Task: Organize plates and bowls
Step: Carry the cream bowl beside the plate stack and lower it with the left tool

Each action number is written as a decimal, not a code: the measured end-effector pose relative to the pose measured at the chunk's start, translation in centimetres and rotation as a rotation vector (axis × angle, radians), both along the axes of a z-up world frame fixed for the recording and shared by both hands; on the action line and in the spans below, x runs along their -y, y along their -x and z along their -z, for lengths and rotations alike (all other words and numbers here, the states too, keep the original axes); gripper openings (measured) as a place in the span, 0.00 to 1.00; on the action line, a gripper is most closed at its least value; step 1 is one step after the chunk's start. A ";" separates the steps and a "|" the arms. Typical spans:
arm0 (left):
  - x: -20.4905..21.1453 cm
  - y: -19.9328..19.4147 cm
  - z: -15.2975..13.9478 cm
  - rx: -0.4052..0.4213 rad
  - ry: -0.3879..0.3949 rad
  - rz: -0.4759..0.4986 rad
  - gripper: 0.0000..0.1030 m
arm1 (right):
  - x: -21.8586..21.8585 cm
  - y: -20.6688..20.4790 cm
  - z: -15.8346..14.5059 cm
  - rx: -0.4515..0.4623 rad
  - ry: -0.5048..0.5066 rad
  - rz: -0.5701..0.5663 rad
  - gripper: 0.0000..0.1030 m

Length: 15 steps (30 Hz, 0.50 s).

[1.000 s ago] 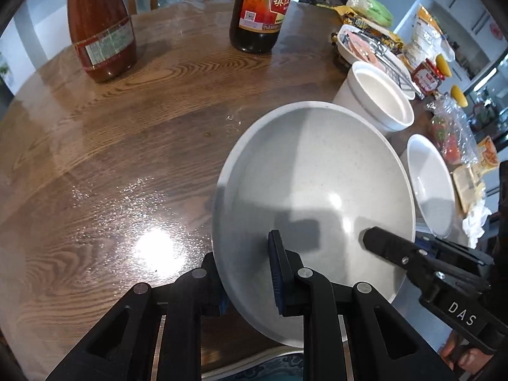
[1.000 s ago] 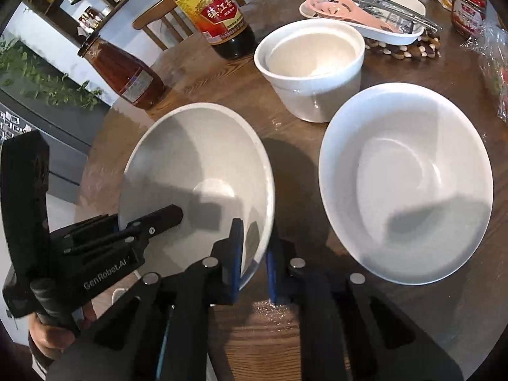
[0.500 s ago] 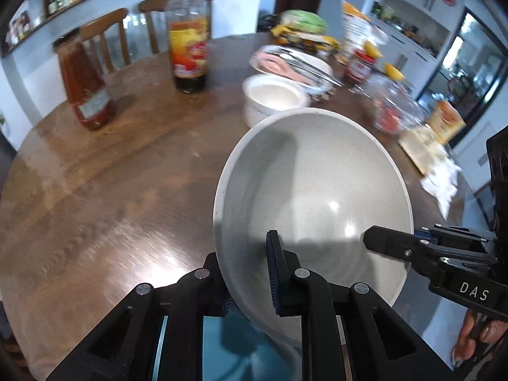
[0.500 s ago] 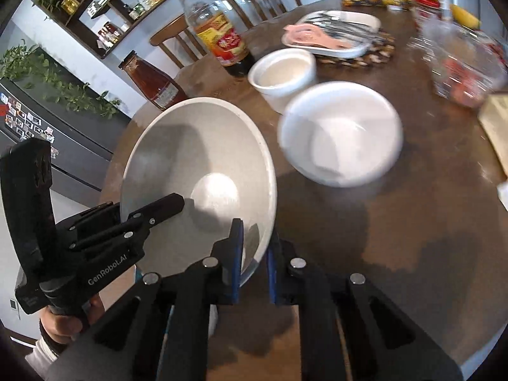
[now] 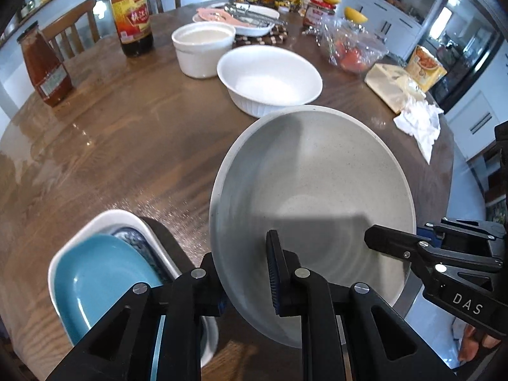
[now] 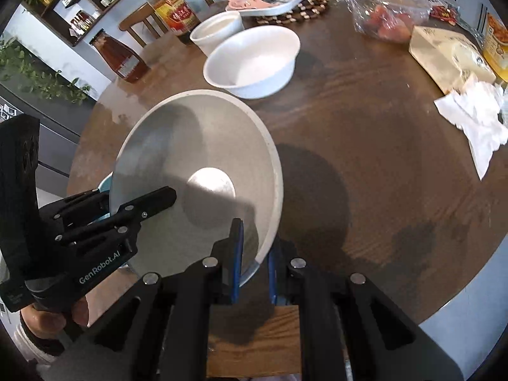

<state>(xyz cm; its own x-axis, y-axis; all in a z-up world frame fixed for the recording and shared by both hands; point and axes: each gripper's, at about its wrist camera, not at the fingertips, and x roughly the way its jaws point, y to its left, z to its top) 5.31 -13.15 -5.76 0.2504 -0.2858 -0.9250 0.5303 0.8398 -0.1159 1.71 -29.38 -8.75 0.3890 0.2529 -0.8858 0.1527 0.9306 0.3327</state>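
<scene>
A large speckled grey bowl is held tilted in the air above the near table edge, also in the right wrist view. My left gripper is shut on its left rim. My right gripper is shut on its right rim. A stack of dishes lies below left: a white oval dish holding a patterned plate and a teal plate. A white bowl and a white ramekin stand farther back on the table.
A round wooden table carries a ketchup bottle, a dark sauce bottle, a tray with tongs, bagged tomatoes, packets and a crumpled tissue. Chairs stand behind it.
Both grippers have carried the grey bowl up and back toward the near table edge. The stack of dishes has come into view below it, and the white bowl now lies farther away.
</scene>
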 end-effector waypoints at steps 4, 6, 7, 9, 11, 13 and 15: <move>0.4 0.0 0.6 -0.014 -0.014 -0.013 0.19 | 0.1 -0.3 0.4 -0.007 0.025 -0.002 0.16; 0.6 -0.1 0.8 -0.011 -0.031 -0.020 0.19 | 0.2 -0.5 0.5 -0.008 0.039 0.000 0.17; 0.7 -0.1 0.9 -0.009 -0.037 -0.022 0.19 | 0.3 -0.6 0.5 -0.005 0.041 0.002 0.17; 0.9 -0.3 1.4 -0.007 -0.058 -0.028 0.19 | 0.3 -0.8 0.6 -0.005 0.056 0.004 0.18; 1.0 -0.4 1.6 -0.004 -0.067 -0.035 0.19 | 0.3 -1.0 0.6 -0.002 0.074 0.005 0.20; 1.0 -0.5 1.6 0.001 -0.071 -0.042 0.20 | 0.4 -1.0 0.4 0.009 0.093 0.011 0.23; 0.9 -0.6 1.5 0.013 -0.084 -0.050 0.23 | 0.8 -0.9 0.1 0.027 0.105 0.026 0.42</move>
<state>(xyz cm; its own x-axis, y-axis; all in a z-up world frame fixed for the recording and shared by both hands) 5.90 -14.00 -7.23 0.2746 -0.1942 -0.9418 0.4881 0.8720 -0.0375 2.57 -30.16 -8.86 0.4186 0.1482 -0.8960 0.1699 0.9564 0.2375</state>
